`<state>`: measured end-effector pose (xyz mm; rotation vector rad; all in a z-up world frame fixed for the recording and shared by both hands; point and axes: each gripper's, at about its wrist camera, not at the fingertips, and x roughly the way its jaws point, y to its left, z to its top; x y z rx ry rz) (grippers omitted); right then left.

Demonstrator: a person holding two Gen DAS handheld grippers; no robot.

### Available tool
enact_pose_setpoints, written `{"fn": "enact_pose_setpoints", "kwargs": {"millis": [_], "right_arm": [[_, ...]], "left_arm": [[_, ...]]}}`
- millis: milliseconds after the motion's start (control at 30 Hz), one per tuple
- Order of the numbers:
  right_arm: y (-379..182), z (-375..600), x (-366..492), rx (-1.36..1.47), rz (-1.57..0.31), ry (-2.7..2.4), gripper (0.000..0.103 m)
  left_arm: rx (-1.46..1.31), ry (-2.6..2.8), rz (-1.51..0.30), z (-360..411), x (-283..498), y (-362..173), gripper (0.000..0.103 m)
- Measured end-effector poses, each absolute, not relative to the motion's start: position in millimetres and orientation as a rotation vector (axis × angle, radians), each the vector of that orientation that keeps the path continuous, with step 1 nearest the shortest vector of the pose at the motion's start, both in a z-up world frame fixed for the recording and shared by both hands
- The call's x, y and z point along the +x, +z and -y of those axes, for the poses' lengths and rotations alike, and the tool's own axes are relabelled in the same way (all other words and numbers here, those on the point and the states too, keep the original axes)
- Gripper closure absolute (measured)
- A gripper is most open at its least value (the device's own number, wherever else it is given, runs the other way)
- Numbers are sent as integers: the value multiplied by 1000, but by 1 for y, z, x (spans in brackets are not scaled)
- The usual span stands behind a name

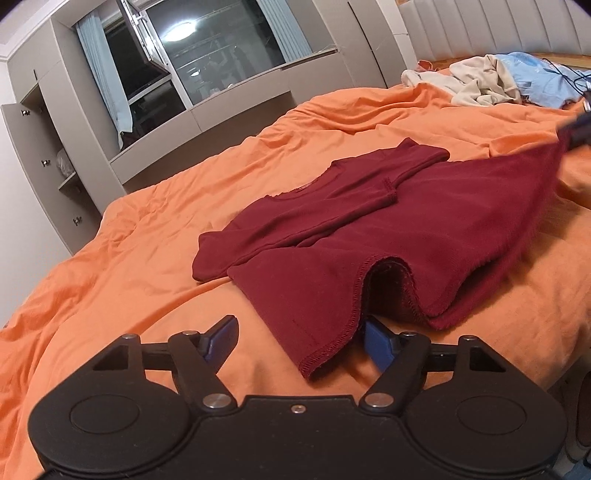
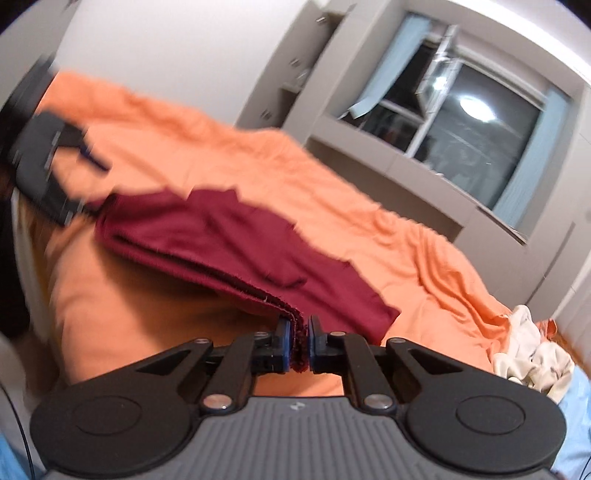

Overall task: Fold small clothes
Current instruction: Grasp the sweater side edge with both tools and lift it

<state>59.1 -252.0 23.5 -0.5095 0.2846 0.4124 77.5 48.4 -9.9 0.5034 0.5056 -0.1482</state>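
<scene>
A dark red small garment [image 1: 369,206] lies spread on the orange bed cover [image 1: 129,266], sleeves towards the far side. My left gripper [image 1: 299,326] is open, and the garment's near hem corner lies between its blue pads without being pressed. In the right wrist view, my right gripper [image 2: 299,343] is shut on the hem edge of the red garment [image 2: 240,236] and holds that corner lifted off the orange cover [image 2: 258,166]. The right gripper [image 1: 576,129] also shows at the left view's far right edge. The left gripper [image 2: 62,166] appears blurred at the right view's left side.
A heap of cream clothes [image 1: 476,81] and a light blue garment [image 1: 535,77] lie at the head of the bed, by a padded headboard [image 1: 498,26]. Grey cabinets [image 1: 44,155] and a dark window [image 1: 207,62] stand beyond the bed's far side.
</scene>
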Motion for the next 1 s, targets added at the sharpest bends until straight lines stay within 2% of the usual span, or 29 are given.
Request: {"fn": "enact_pose_setpoints", "kwargs": {"millis": [200,267,333,467,633,733,1000], "right_arm": [[39,261,65,-461,-271,391,93],[39,261,67,-467,-272,386,93],[38,261,67,-466,-275,383,93],[34,260,63,-467,-277,375,93],[28,256,59,-470,-268,369,93],[27,256,55,-467,-238,360,93],[40,265,37,-403,-101,298,95]], "left_arm": [[575,-139,-476,-38,75,-15,27],[596,-141,-464,-35,74,-16,31],[603,-151,-459,-35,74,-16,50],[578,-163,-457,-39,74,-14,67],[484,-171,-474,-53,76,-7,94],[413,-163,-459,-61,76,-3,97],[287,-68,-251,-79,59,32,99]]}}
